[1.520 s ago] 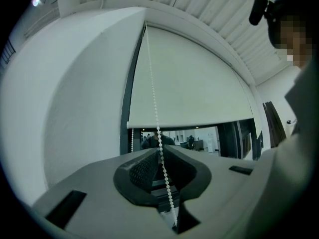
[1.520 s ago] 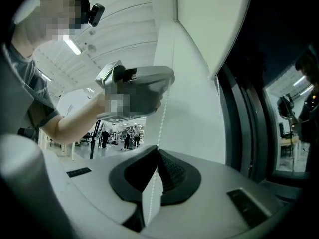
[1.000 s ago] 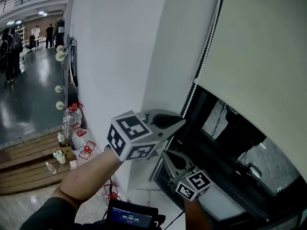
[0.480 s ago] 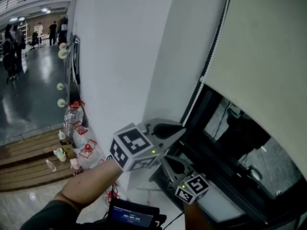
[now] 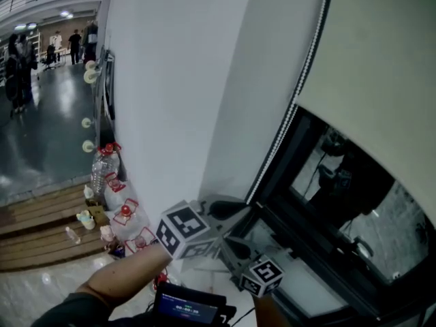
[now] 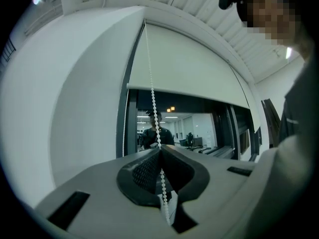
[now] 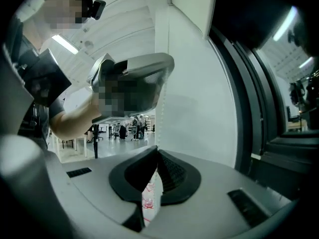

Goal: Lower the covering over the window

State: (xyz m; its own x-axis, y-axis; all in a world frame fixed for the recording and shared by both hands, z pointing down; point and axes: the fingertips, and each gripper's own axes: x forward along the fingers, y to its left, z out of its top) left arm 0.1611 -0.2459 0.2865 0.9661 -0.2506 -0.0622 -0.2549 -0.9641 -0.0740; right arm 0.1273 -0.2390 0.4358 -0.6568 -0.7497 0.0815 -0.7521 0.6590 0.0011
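A beige roller blind (image 5: 381, 67) covers the upper part of a dark window (image 5: 340, 203). Its white bead chain (image 5: 286, 125) hangs along the left side of the frame. In the head view my left gripper (image 5: 253, 208) sits at the chain's lower end, with my right gripper (image 5: 223, 239) just below it. The left gripper view shows the left gripper (image 6: 160, 149) shut on the bead chain (image 6: 152, 93), which runs up to the blind (image 6: 189, 63). In the right gripper view the right gripper (image 7: 157, 151) is shut on a strand of the chain (image 7: 162, 113), under the left gripper (image 7: 134, 83).
A white wall (image 5: 170, 80) borders the window on the left. Plastic bottles and red-capped items (image 5: 109, 182) stand on the floor by the wall, beside wooden steps (image 5: 41, 227). A small screen device (image 5: 187, 308) sits at the bottom edge. People (image 5: 13, 67) stand far off in the hall.
Both grippers have sunk along the chain toward the window's lower frame, staying shut. The left one dropped from beside the blind's lower corner to well below it.
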